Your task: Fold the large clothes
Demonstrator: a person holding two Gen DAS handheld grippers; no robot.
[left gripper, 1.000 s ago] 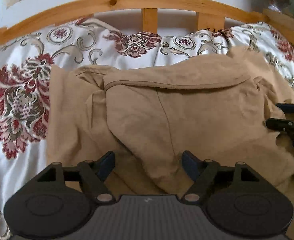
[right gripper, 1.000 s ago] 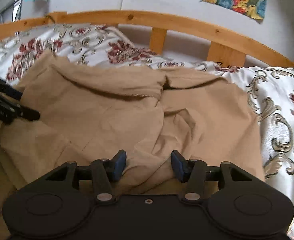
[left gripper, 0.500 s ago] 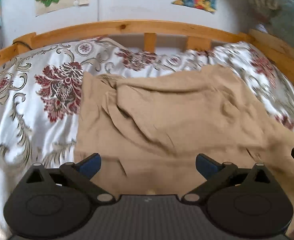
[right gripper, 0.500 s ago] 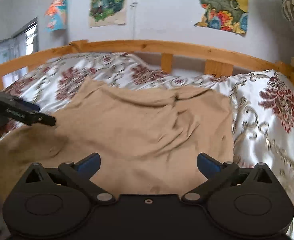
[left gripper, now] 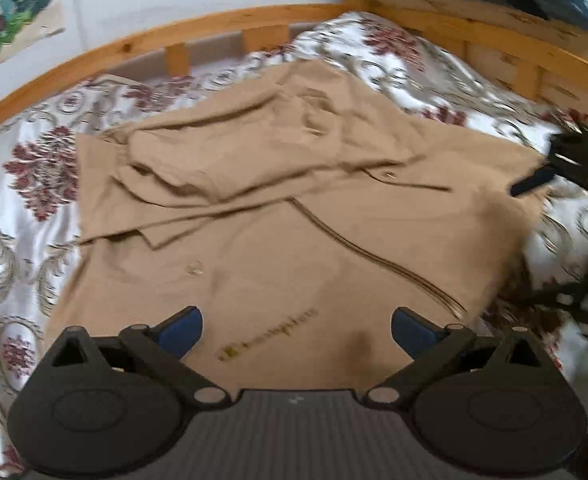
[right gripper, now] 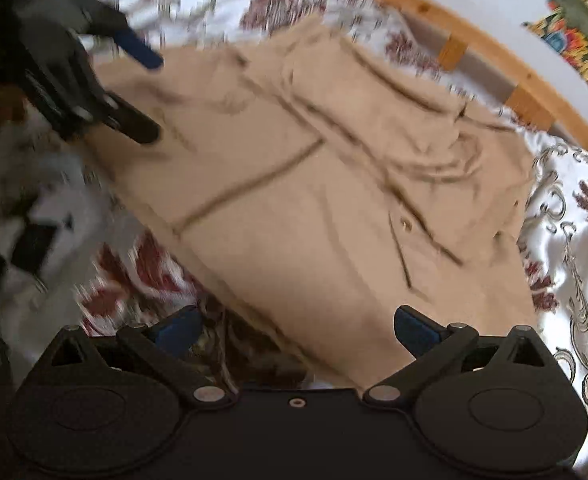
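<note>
- Left wrist view: the left gripper [left gripper: 296, 330] has its jaws spread as wide as they go, nothing between the blue pads, just hanging over the near end of the tan garment [left gripper: 294, 208]. No cloth pinched.
- Same view: the garment lies flat on the floral bedspread [left gripper: 26, 184], and its far end, toward the wooden bed rail [left gripper: 214, 28], is already doubled over into a rumpled layer. The near part is a single smooth layer with a dark seam running diagonally and a small printed logo right in front of the claw.
- Same view: the right gripper [left gripper: 532, 182] shows off at the garment's right edge, well apart from the left one.
- Right wrist view: the right gripper [right gripper: 296, 330] is also wide open and empty, sitting over the garment's [right gripper: 314, 200] near corner, where its edge meets the bedspread [right gripper: 574, 240].
- Same view: the left gripper [right gripper: 150, 96] is up at the opposite side, by the garment's left edge. Pretty blurry, so finger contact with the cloth can't be told.
- Judgement call: the garment's long axis looks to run from the claws toward the bed rail [right gripper: 474, 36], with one claw near each side edge, so either hand is about equally placed for the next fold. Each would probably grab the edge on its own side.
</note>
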